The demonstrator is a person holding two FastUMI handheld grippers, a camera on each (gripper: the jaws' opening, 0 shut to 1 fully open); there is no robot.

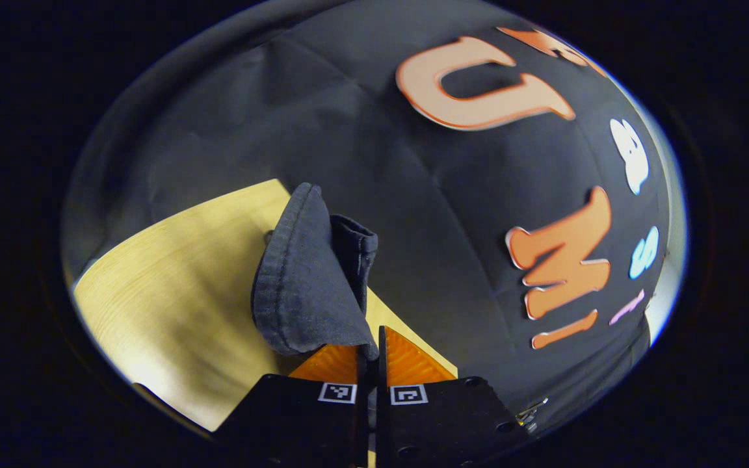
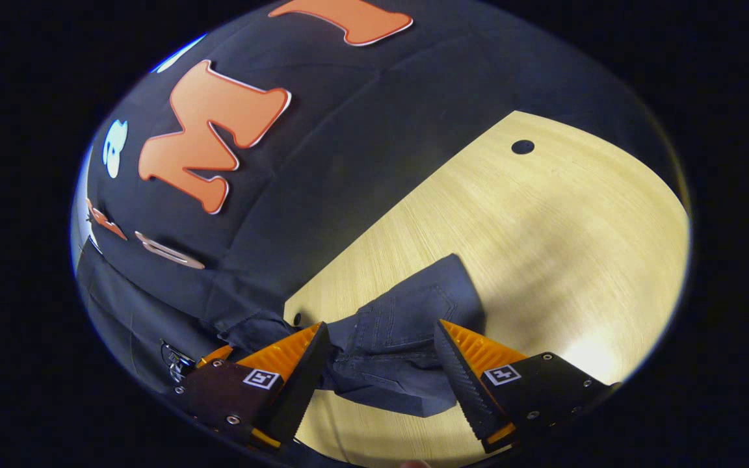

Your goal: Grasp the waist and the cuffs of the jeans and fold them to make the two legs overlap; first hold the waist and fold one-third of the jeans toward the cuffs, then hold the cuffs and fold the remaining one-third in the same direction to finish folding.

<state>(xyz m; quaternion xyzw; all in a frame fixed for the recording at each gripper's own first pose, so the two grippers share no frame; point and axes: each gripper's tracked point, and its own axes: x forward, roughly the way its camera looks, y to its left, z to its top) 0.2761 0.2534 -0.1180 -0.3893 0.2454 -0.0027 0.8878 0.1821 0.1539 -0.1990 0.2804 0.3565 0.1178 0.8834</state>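
Note:
The dark blue jeans (image 2: pixel 407 305) lie on the light wooden table (image 2: pixel 511 227), with a stitched pocket showing. My right gripper (image 2: pixel 381 325) is open just above them, and the cloth sits loose between its spread fingers without being pinched. In the left gripper view my left gripper (image 1: pixel 374 338) is shut on a hemmed edge of the jeans (image 1: pixel 309 279). That bunch of denim stands up above the fingertips, lifted off the table (image 1: pixel 173 292). I cannot tell whether this edge is a cuff or the waist.
The black cloth wall (image 2: pixel 322 162) rises right behind the table's far edge in both views. A small dark hole (image 2: pixel 523 147) marks the tabletop far from the jeans. Bare wood stretches to the right of the jeans in the right gripper view.

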